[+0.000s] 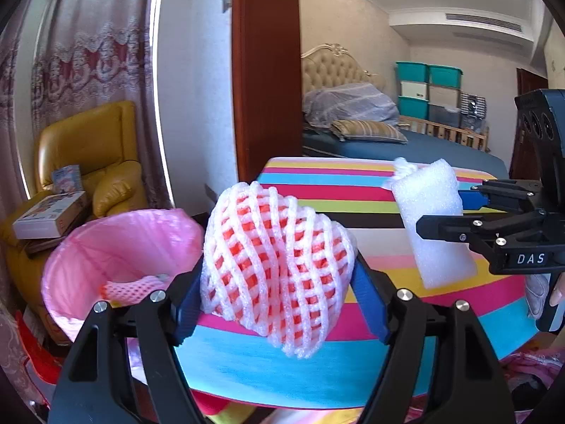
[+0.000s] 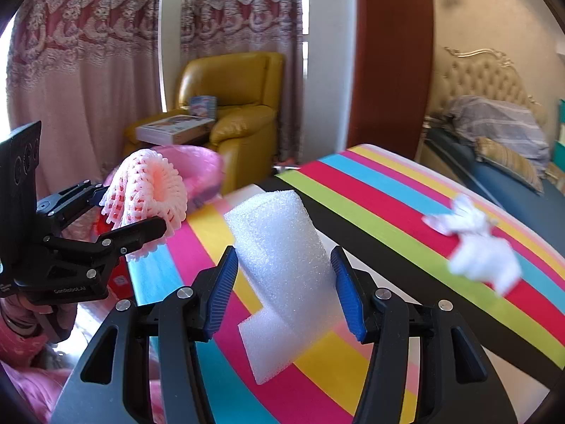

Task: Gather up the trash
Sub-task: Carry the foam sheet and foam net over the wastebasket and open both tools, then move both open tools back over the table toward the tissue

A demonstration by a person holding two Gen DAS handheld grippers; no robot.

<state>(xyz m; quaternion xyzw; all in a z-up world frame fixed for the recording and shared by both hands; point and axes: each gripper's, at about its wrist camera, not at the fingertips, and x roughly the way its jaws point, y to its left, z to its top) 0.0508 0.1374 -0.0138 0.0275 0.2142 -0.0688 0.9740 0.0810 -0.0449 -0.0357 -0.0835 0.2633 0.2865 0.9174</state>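
Note:
My left gripper [image 1: 279, 282] is shut on a red-and-white foam fruit net [image 1: 275, 268], held above the striped table [image 1: 353, 190]. The same fruit net [image 2: 148, 194] and left gripper [image 2: 141, 208] show at the left of the right wrist view. My right gripper [image 2: 286, 282] is shut on a white foam block [image 2: 286, 275], lifted over the table [image 2: 388, 219]; in the left wrist view the foam block [image 1: 434, 219] and right gripper [image 1: 445, 212] appear at the right. A pink-lined bin [image 1: 116, 258] stands left of the table, with another pink net [image 1: 130, 288] inside. A crumpled white tissue [image 2: 476, 247] lies on the table at right.
A yellow armchair [image 2: 240, 106] with boxes [image 2: 173, 129] stands behind the bin [image 2: 197, 166] by the curtains. A brown door frame [image 1: 265, 70] and a bed [image 1: 406, 141] lie beyond the table. A hand [image 1: 556, 293] holds the right gripper's grip.

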